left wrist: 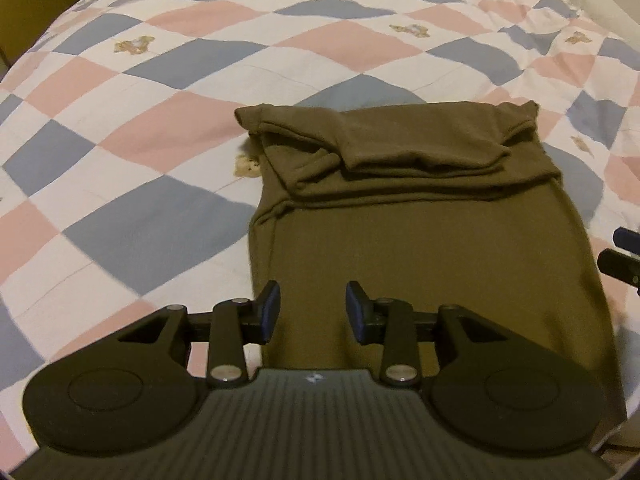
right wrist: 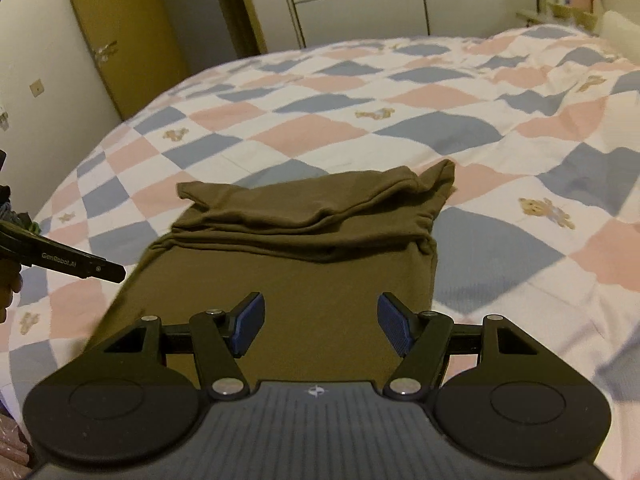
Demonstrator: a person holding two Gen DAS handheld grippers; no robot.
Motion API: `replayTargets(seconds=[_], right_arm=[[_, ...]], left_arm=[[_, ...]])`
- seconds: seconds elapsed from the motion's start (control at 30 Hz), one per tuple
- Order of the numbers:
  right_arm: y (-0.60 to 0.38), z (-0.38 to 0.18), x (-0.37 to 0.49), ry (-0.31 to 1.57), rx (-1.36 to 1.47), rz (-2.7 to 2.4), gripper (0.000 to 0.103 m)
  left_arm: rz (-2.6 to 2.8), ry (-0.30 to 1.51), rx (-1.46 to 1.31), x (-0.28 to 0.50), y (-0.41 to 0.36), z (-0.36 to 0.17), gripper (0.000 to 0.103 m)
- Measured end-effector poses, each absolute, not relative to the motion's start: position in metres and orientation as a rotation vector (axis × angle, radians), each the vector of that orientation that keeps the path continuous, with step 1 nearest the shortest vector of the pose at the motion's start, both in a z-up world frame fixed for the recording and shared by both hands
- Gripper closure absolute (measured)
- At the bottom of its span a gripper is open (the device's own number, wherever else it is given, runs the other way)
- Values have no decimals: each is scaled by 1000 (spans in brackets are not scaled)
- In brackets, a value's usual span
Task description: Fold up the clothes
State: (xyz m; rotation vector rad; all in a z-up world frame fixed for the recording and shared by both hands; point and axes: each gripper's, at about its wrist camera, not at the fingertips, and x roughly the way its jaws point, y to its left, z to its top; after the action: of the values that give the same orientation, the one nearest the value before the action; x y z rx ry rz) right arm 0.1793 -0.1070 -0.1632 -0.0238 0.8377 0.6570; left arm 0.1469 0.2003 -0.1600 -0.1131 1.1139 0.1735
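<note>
Left wrist view: left gripper released, jaws apart over the near end of the shirt, gripping nothing. Shirt is olive, partly folded, lying on the bed straight ahead of the gripper; its near edge is hidden under the gripper body. Right gripper tip only, cut off at the right edge.

Right wrist view: right gripper released, empty, above the shirt's near end. To its left, the left gripper's finger reads "GenRobot.AI"; its body is cut off. Shelf items far right blurred.
</note>
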Motion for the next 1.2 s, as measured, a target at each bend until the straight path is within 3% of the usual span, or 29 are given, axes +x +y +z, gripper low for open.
replayTargets(seconds=[0.37,0.8,1.03,1.2], right_arm=[[-122,-134,105,811,3,622,37],[-129,-152,88,870,-17,636,37],[-142,-162,56,823,-372,718,38],[-149,-186,3,725,-756,828,40]], left_arm=[[135,1079,-83,88,195,-124,71],[90,1096,-53,53,181,-143,71],[-96,949,434,-35,160,-163,72],[-253,918,768,-98,132,-196,66]])
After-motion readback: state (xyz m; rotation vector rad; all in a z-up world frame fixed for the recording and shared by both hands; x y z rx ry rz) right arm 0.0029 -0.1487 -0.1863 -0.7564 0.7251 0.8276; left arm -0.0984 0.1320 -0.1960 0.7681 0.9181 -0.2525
